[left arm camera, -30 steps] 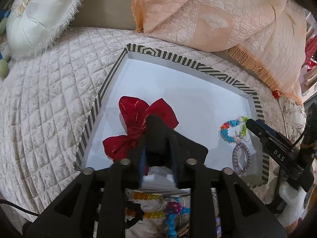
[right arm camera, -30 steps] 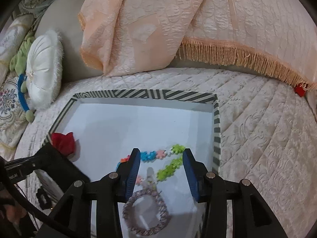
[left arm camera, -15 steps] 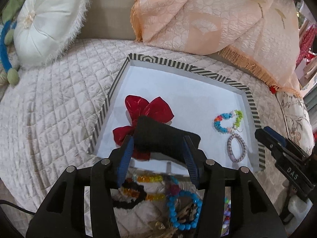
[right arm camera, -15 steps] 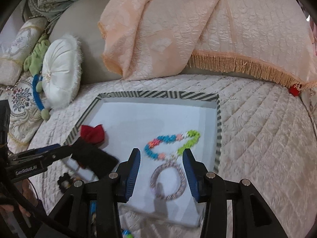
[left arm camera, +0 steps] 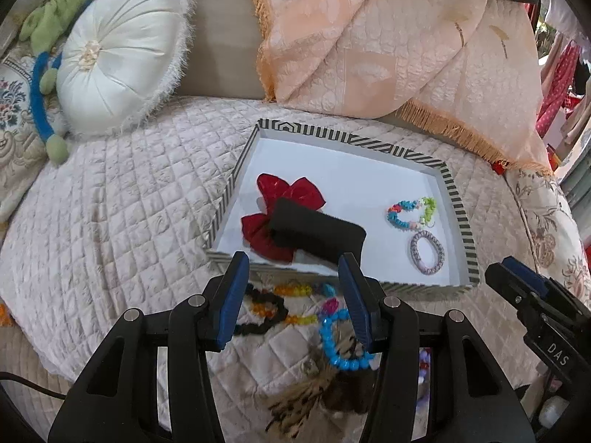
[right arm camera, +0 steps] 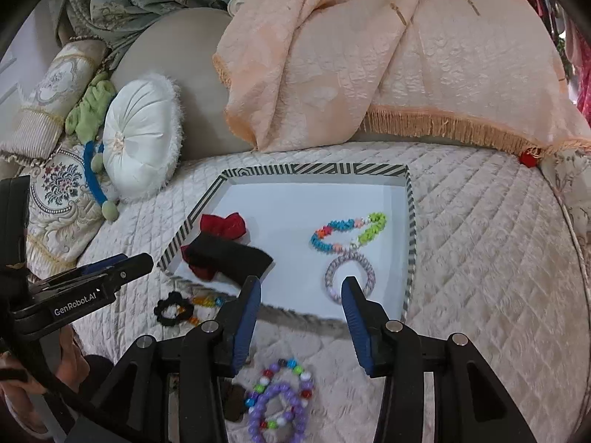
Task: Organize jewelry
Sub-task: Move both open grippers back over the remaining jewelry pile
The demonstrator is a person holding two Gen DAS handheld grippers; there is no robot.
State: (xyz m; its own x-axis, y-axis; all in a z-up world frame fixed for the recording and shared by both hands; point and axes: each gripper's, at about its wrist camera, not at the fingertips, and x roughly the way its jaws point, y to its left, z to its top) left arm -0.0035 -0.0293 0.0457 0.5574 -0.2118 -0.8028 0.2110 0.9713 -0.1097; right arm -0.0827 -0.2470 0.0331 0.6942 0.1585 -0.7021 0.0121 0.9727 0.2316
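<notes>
Ahead of the left hand-held gripper [left arm camera: 293, 295], whose blue-padded fingers are spread with nothing between them, one striped tray [left arm camera: 458, 203] sits on the quilted bed [left arm camera: 118, 221]. Four things lie in it, left to right: one red bow [left arm camera: 284, 193] with one black velvet piece [left arm camera: 317, 230] resting partly over it, just beyond the left fingertips, then one multicolored flower bracelet [left arm camera: 410, 212] and one lilac woven ring bracelet [left arm camera: 427, 254], further right. Beneath that gripper, outside the tray, lie one black scrunchie [left arm camera: 264, 313], one orange-yellow bead strand [left arm camera: 295, 291] and one blue bead bracelet [left arm camera: 340, 347]. The right hand-held gripper [right arm camera: 301, 317] is also spread and empty; the lilac ring lies just past its right fingertip, and a purple bead bracelet [right arm camera: 277, 406] lies below it.
</notes>
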